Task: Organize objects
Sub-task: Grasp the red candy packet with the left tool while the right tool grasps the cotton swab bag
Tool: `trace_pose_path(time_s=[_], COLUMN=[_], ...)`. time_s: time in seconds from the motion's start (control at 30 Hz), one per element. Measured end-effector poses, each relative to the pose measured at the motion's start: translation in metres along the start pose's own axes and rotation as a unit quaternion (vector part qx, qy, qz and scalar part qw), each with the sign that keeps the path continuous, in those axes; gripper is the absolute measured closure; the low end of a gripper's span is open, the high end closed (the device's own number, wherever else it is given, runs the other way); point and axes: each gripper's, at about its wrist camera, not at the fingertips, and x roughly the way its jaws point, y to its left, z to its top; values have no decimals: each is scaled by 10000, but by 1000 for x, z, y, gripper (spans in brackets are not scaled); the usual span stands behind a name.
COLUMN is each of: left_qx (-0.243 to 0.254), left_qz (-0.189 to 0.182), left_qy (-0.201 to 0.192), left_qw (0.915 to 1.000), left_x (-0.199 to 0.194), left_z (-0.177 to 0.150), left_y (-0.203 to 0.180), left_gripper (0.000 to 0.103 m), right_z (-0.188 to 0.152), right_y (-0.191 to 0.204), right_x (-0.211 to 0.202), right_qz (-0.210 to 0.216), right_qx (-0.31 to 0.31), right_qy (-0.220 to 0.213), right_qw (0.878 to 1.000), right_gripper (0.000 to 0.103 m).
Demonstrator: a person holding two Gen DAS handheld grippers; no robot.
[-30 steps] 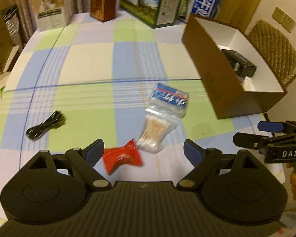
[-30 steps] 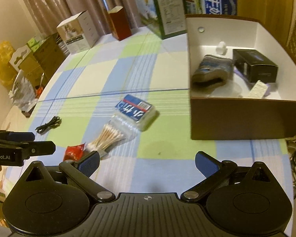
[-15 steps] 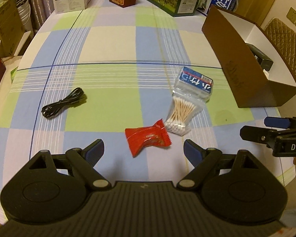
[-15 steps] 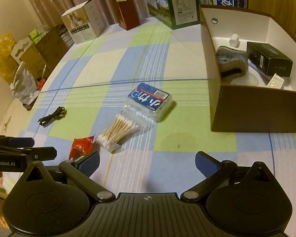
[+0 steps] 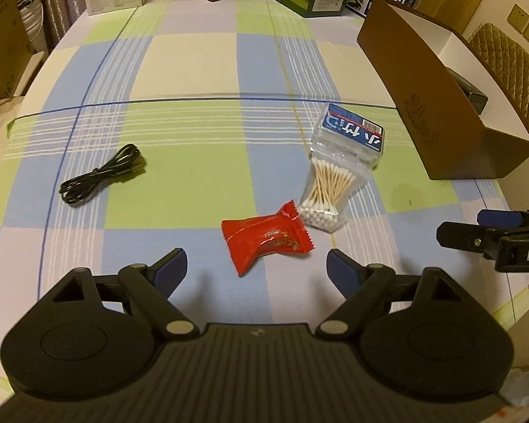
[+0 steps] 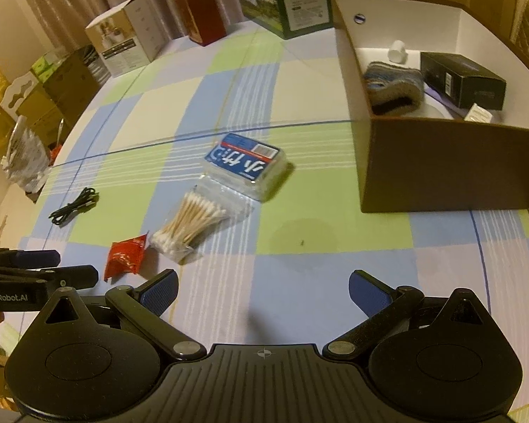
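On the checked table (image 5: pixel 194 70) | our left claw (image 5: pixel 256 264) spread wide, red snack bag (image 5: pixel 266 241) just ahead | right claw (image 6: pixel 262 290) spread, empty | bag looks light, crinkly, slippery | we pinch its puffy middle.

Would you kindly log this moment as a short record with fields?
left gripper: open, empty, just short of the red packet
right gripper: open, empty, above the tablecloth
loose items: red packet, cotton swabs, black cable
brown box: holds a black carton and a knitted item
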Motion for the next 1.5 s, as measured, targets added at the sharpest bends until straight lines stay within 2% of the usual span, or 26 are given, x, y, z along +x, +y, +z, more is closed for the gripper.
trace_pose_path(time_s=[0.13, 0.3, 0.43, 0.6, 0.67, 0.83, 1.03, 1.27, 1.3, 1.33, 1.5], left_qx=[201, 75, 61, 134, 162, 251, 199, -151, -185, -218, -318], left_qz=[-37, -64, -62, -13, -25, -49, 17, 261, 298, 328, 369], left_qy=[-15, 108, 115, 305, 308, 238, 167, 81, 71, 60, 54], left_qw=[9998, 9999, 9999, 9994, 9994, 9994, 9997, 9995, 9994, 9992, 9988], left_x=[9, 27, 43, 62, 66, 68, 62, 50, 49, 47, 44], left_z=[0, 6, 12, 14, 14, 14, 12, 11, 12, 12, 11], left_y=[-3, 0, 3, 0, -2, -5, 8, 39, 43, 46, 60], left_gripper=[23, 24, 30, 35, 40, 59, 64, 69, 69, 69, 69], right_z=[-1, 0, 1, 2, 3, 6, 13, 23, 24, 26, 31], right_y=[-7, -14, -17, -19, -20, -14, 2, 26, 29, 33, 41], right_x=[1, 2, 5, 9, 10, 17, 28, 49, 54, 59, 87], right_qz=[-66, -140, -164, -183, -180, -105, 34, 242, 301, 371, 422], right_qx=[94, 198, 222, 251, 260, 189, -54, -222, -233, -236, 15], right_qy=[7, 14, 60, 101, 124, 179, 164, 122, 126, 138, 265], right_qw=[9999, 9997, 9996, 9995, 9994, 9996, 9998, 9994, 9992, 9989, 9988], right_gripper=[3, 3, 3, 3, 3, 3, 3, 3, 5, 11, 23])
